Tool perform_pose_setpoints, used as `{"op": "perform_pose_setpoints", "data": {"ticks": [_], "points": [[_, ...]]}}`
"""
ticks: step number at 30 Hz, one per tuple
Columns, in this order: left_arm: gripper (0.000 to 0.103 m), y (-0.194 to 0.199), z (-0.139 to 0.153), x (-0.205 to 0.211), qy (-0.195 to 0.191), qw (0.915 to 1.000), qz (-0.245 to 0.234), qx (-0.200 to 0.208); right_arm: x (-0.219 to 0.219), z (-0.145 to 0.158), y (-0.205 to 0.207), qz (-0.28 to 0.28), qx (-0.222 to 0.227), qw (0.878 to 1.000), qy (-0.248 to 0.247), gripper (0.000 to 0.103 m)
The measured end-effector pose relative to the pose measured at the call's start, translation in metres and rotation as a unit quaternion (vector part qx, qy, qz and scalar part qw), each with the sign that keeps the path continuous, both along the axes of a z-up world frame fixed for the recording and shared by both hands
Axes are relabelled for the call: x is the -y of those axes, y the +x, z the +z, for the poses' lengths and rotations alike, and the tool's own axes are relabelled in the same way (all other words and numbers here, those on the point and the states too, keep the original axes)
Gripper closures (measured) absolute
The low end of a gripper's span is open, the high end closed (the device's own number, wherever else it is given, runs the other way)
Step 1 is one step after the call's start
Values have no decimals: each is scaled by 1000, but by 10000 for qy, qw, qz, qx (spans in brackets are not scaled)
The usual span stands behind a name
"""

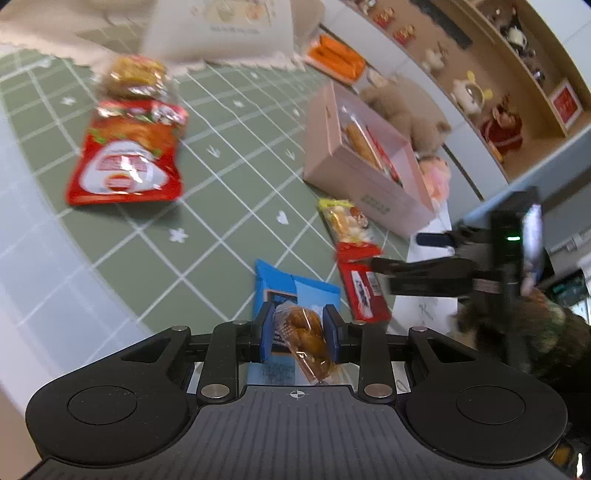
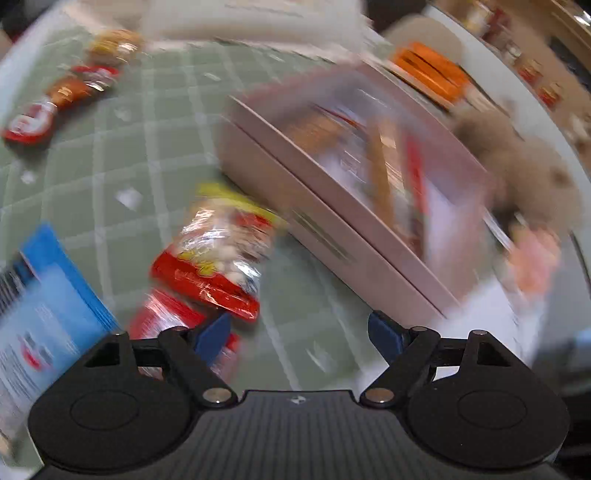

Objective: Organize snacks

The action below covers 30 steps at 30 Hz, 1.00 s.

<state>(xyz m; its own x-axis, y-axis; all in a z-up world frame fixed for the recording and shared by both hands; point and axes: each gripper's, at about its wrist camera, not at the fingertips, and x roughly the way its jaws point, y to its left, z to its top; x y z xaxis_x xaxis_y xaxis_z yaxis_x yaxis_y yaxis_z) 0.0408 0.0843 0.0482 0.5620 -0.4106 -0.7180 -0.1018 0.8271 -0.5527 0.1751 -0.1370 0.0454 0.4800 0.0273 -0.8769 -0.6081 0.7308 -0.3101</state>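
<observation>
Snacks, assorted, lay loose on a green mat (image 1: 155, 236) with a white grid; some were already stood on edge inside the pink box (image 1: 369, 177), which sat open toward the right of the left wrist view

Left gripper (image 1: 300, 332): jaws were closed on a clear-wrapped brown pastry (image 1: 304, 334), the blue pads pressing its sides, the wrapper's tail trailing back toward the camera. Beneath it lay a blue packet (image 1: 295, 288)

Right gripper (image 2: 299, 338): jaws stood wide with nothing between them, above bare mat just beside a yellow-and-red peanut bag (image 2: 218, 254) and a small red packet (image 2: 166, 314). Its view was badly smeared, so fine contact could not be judged

Handling advice, as judgement: the pastry likely needed carrying across to the box and lowering on edge beside the packets there, released only once it rested inside; a soft wrapper may slip or crush, so a gentle hold seemed wise. The empty gripper would best settle squarely over the peanut bag before closing, keeping clear of the box wall

Elsewhere on the mat: a large red pouch (image 1: 127, 158) and a burger-print packet (image 1: 133, 75), well apart from the box

Room: plush toys (image 1: 406, 114) behind the box, an orange pack (image 1: 336, 57), a white carton (image 1: 218, 29), wooden shelves of figurines (image 1: 517, 74)
</observation>
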Motion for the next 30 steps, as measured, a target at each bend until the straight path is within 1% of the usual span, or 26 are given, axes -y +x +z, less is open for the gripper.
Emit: {"op": "perform_pose_setpoints", "data": {"ticks": [2, 4, 5, 7, 9, 11, 12, 13, 14, 15, 16, 17, 18, 19, 23, 25, 27, 28, 29, 30], "points": [[70, 7, -6, 5, -86, 9999, -64, -94, 15, 13, 2, -389, -345, 9972, 538, 21], [70, 11, -8, 13, -93, 9998, -123, -137, 18, 23, 6, -623, -601, 9895, 1159, 20], [70, 13, -8, 18, -30, 9998, -148, -148, 16, 25, 11, -727, -643, 9850, 1424, 19], [70, 14, -4, 27, 156, 9996, -109, -216, 12, 21, 22, -853, -657, 9779, 1793, 18], [70, 13, 3, 36, 228, 9995, -96, -217, 2, 7, 37, -887, -676, 9761, 1863, 18], [70, 14, 12, 47, 512, 9983, -175, -213, -5, -9, 47, -869, -812, 9763, 1805, 18], [70, 15, 16, 52, 644, 9975, -181, -212, -9, -14, 47, -792, -939, 9755, 1825, 14], [70, 15, 20, 56, 737, 9969, -165, -208, -12, -16, 44, -639, -877, 9772, 1827, 14], [70, 15, 24, 59, 782, 9966, -143, -198, -14, -17, 39, -423, -833, 9801, 1751, 16], [70, 15, 29, 63, 828, 9963, -128, -177, -18, -17, 29, -217, -741, 9840, 1607, 27], [70, 16, 33, 68, 892, 9958, -130, -146, -17, -14, 21, 6, -596, 9864, 1532, 47], [70, 17, 38, 72, 953, 9953, -141, -106, -15, -9, 15, 150, -595, 9866, 1514, 46], [70, 19, 43, 75, 1001, 9948, -157, -52, -10, -5, 11, 232, -690, 9854, 1537, 46], [70, 22, 51, 79, 1061, 9942, -176, 44, -1, 1, 7, 276, -741, 9835, 1629, 46], [70, 45, 90, 92, 1178, 9910, -246, 581, 47, 35, -9, 248, -552, 9801, 1892, 46], [70, 64, 115, 97, 1306, 9864, -205, 981, 72, 52, -14, 113, -437, 9784, 2016, 46], [70, 87, 140, 102, 1432, 9789, -115, 1455, 95, 65, -16, -79, -312, 9765, 2132, 46], [70, 98, 150, 103, 1422, 9758, -31, 1659, 105, 70, -18, -165, -252, 9752, 2192, 46], [69, 113, 159, 102, 1284, 9737, 87, 1883, 114, 76, -18, -233, -208, 9739, 2249, 46], [65, 126, 161, 100, 1108, 9737, 153, 1984, 120, 79, -19, -284, -175, 9728, 2292, 46]]}}
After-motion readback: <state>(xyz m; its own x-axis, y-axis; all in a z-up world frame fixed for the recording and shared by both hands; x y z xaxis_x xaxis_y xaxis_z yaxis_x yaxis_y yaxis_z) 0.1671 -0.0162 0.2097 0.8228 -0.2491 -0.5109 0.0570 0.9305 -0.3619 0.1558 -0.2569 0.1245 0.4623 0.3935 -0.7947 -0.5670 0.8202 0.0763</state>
